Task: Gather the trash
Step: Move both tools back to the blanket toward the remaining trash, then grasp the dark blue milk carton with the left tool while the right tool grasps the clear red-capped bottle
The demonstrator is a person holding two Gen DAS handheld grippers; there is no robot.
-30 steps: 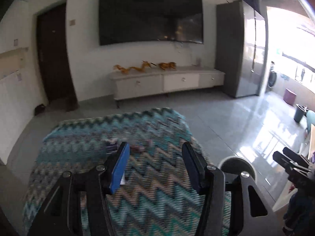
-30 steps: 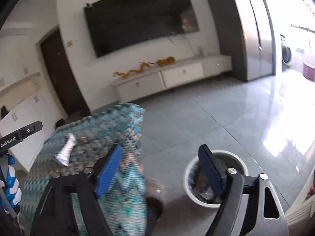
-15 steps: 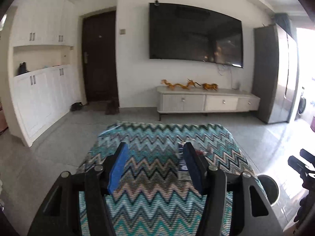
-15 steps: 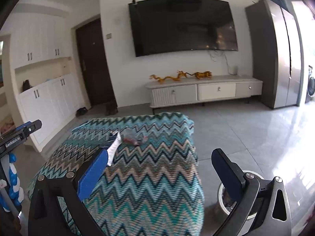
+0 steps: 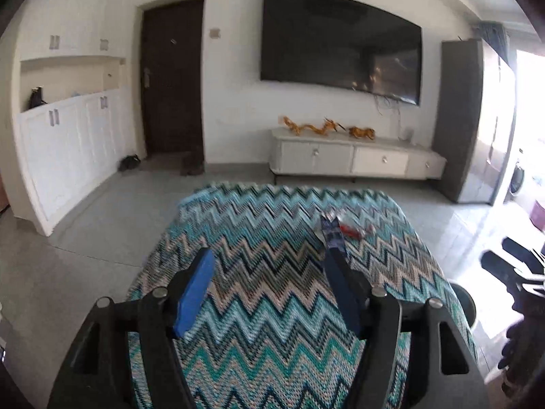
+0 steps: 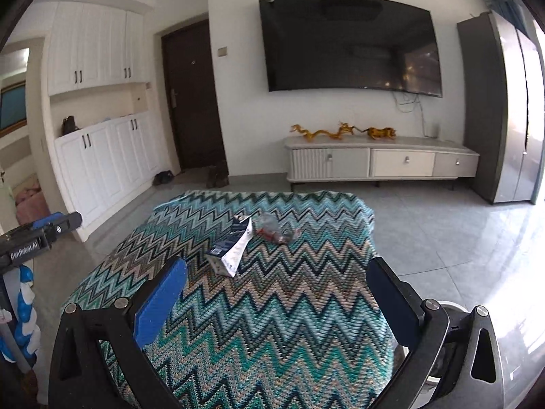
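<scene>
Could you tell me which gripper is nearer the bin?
Right. The right gripper hangs just above the bin; the left gripper is over the blanket, bin off to its right. Both jaws have just been opening, empty.

Left gripper hangs over the zigzag-patterned cloth, jaws apart with nothing between them, and they have just been opening wider. Past the right finger lies a flattened blue carton, and just beside it a crumpled clear wrapper with red on it. At the cloth's right edge, the rim of a bin peeks out. Far right, the right gripper shows dark and blurred.
</scene>
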